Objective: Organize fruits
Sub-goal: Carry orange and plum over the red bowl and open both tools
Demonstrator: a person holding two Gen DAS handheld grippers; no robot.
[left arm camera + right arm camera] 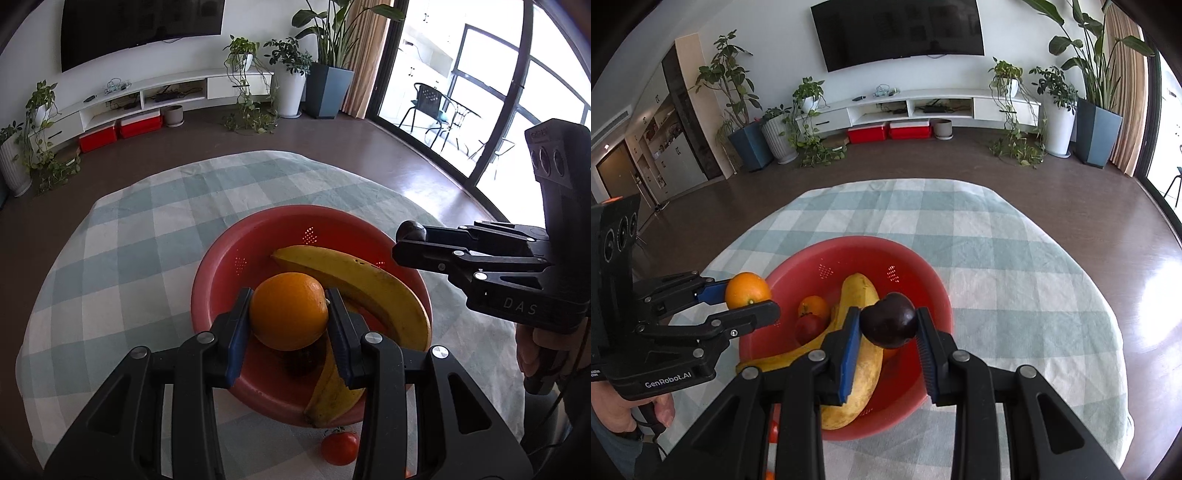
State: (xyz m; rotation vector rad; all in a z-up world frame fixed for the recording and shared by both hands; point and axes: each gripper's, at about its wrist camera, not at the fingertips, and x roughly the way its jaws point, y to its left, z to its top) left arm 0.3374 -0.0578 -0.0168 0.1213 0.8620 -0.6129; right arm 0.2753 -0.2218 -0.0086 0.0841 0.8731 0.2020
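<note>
Left gripper (289, 310) pinching orange (289, 311), right gripper (888, 325) pinching plum (888, 320), both above bowl (919, 266). Best lowered into gaps at 9 and 3 o'clock of banana (858, 332), then released gently.

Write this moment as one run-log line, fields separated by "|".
left gripper: shut on orange | right gripper: shut on dark plum | both over red colander | inside: bananas
</note>
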